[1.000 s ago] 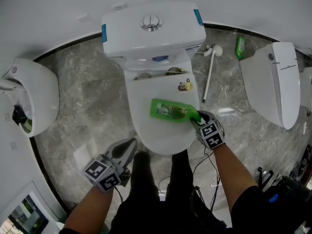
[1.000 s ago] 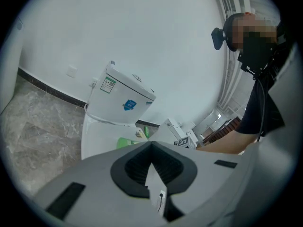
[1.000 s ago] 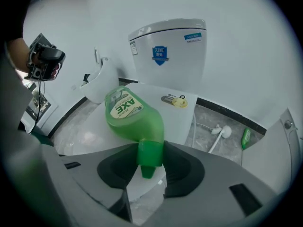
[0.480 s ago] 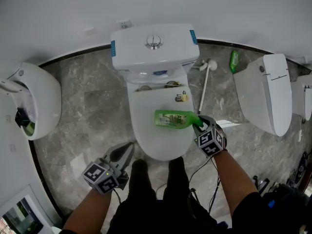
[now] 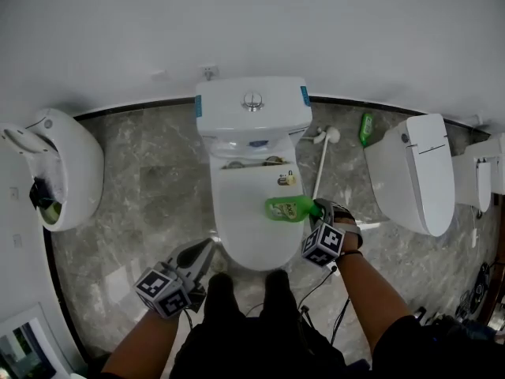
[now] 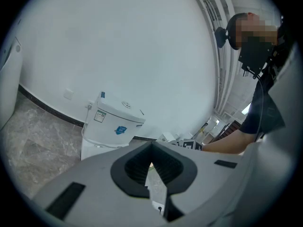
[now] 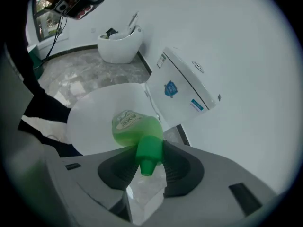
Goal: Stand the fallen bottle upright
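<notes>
A green bottle [image 5: 286, 208] hangs over the white toilet lid [image 5: 241, 227], lifted off it. My right gripper [image 5: 317, 210] is shut on its green cap end. In the right gripper view the bottle [image 7: 130, 128] points away from the camera, down toward the lid [image 7: 94, 112], and its cap [image 7: 150, 152] sits clamped between the dark pads of the right gripper [image 7: 150, 163]. My left gripper [image 5: 203, 249] hovers at the lid's near-left edge, shut and empty. Only a thin slit shows between the pads of the left gripper [image 6: 151, 163] in its own view.
The toilet tank [image 5: 252, 105] stands behind the lid, with a small yellow item [image 5: 286, 179] on the seat hinge area. A toilet brush [image 5: 322, 161] and another green bottle [image 5: 366, 127] lie on the floor at right. Other white fixtures [image 5: 410, 176] [image 5: 63, 168] flank both sides.
The right gripper has risen with the bottle, which has left the lid and swung from lying flat toward upright. The left gripper has risen too, staying shut.
</notes>
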`<state>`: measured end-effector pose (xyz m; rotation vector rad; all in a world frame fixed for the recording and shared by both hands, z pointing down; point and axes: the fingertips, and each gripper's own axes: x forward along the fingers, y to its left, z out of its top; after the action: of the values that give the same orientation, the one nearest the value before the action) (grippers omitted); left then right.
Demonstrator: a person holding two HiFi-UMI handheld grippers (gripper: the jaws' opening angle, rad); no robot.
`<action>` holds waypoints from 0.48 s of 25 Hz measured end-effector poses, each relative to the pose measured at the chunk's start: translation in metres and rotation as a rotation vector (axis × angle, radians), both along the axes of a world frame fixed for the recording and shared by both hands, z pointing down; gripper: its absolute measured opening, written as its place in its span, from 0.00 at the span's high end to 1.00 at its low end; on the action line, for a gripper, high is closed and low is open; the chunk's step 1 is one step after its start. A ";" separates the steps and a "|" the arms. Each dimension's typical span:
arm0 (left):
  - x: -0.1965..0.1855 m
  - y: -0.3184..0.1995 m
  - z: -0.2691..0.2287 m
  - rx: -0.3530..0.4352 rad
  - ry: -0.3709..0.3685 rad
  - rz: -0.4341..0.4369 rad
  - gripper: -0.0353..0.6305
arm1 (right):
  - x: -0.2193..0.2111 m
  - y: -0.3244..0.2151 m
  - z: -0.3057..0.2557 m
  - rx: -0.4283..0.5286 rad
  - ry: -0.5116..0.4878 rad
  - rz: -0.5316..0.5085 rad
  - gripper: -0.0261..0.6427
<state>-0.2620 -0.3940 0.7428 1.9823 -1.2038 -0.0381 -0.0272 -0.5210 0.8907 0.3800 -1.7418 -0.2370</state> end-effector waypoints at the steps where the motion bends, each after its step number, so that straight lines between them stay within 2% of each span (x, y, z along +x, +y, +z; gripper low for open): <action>1: -0.001 0.001 -0.010 0.010 0.013 -0.010 0.91 | -0.003 0.004 -0.005 0.012 0.029 -0.024 0.72; 4: -0.004 0.009 -0.035 0.035 0.046 -0.029 0.91 | -0.010 0.017 -0.012 0.067 0.128 -0.089 0.72; 7: -0.011 0.021 -0.047 0.045 0.026 -0.021 0.91 | -0.016 0.029 -0.016 0.106 0.226 -0.165 0.71; 12: -0.025 0.035 -0.066 0.053 0.019 -0.038 0.91 | -0.042 0.044 -0.027 0.116 0.258 -0.232 0.71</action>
<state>-0.2866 -0.3586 0.6769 2.0007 -1.2395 -0.1084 -0.0689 -0.4765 0.8633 0.2190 -1.5195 -0.5327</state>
